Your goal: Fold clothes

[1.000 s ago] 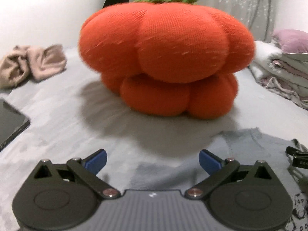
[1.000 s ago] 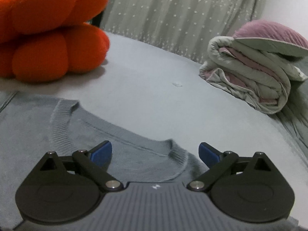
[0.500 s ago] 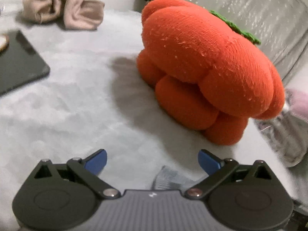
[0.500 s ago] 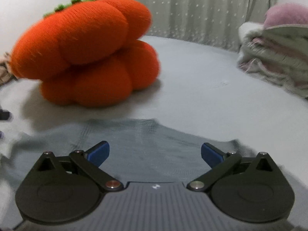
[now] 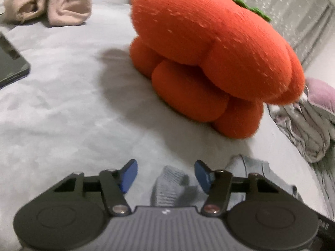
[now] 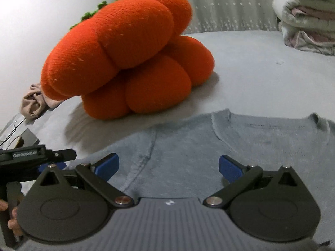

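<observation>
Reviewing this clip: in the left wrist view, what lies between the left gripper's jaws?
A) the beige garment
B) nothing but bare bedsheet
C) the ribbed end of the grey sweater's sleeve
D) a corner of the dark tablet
C: the ribbed cuff of the grey sweater sits between the blue pads of the left gripper, whose jaws have just been closing around it.

One big orange knitted pumpkin-shaped cushion (image 6: 129, 56) with a green top sits on the bed. One pale blue-grey knitted sweater (image 6: 209, 146) lies spread out. One crumpled beige garment (image 5: 48, 6) is farther off, one dark flat tablet-like slab (image 5: 10, 62) lies at the left edge, and one pile of folded pink and grey bedding (image 6: 307, 18) is at the right. Two black grippers with blue pads are in view: the left gripper (image 5: 165, 175) and the right gripper (image 6: 168, 167).
</observation>
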{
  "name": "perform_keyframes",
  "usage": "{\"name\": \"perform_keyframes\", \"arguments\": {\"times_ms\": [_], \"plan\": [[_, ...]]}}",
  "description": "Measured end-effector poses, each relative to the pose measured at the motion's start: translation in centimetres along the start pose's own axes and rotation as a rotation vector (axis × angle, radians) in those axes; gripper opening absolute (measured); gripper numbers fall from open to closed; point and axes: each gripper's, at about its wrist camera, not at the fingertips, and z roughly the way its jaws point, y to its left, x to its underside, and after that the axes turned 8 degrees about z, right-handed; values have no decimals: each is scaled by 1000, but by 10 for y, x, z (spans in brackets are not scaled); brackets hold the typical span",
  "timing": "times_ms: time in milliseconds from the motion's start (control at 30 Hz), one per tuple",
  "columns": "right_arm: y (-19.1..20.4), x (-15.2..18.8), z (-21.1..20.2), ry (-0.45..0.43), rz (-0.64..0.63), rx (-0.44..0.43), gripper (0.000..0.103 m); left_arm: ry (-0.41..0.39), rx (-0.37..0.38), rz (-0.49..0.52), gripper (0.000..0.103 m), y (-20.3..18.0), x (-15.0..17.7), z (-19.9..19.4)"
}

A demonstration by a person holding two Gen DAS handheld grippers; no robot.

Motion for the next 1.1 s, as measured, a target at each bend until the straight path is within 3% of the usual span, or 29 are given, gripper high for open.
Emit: {"name": "perform_keyframes", "arguments": {"times_ms": [33, 100, 133, 367, 633, 700, 767, 867, 933, 1100], "plan": [[-3, 1, 1, -1, 13, 3, 103, 7, 10, 13, 48, -2, 1, 1], [-8, 1, 3, -2, 38, 1, 103, 19, 36, 14, 5, -4, 1, 4], [-10, 1, 3, -3, 51, -3, 103, 18, 46, 9, 5, -5, 2, 5], [-12, 5, 11, -12, 52, 20, 103, -195, 22, 4, 5, -13, -6, -29], [-7, 11, 16, -17, -3, 51, 103, -152, -138, -52, 11, -1, -5, -16], [-6, 10, 16, -15, -16, 52, 103, -156, -149, -76, 30, 4, -4, -19], [-3, 10, 14, -8, -32, 45, 103, -168, -143, -91, 33, 9, -6, -25], [9, 8, 3, 17, -87, -59, 93, -146, -118, -108, 33, 12, -7, -24], [23, 10, -9, 38, -161, -198, 78, -130, -96, -116, 33, 12, -8, -23], [63, 30, -26, 104, -366, -467, 58, -99, -95, -122, 33, 16, -7, -21]]}}
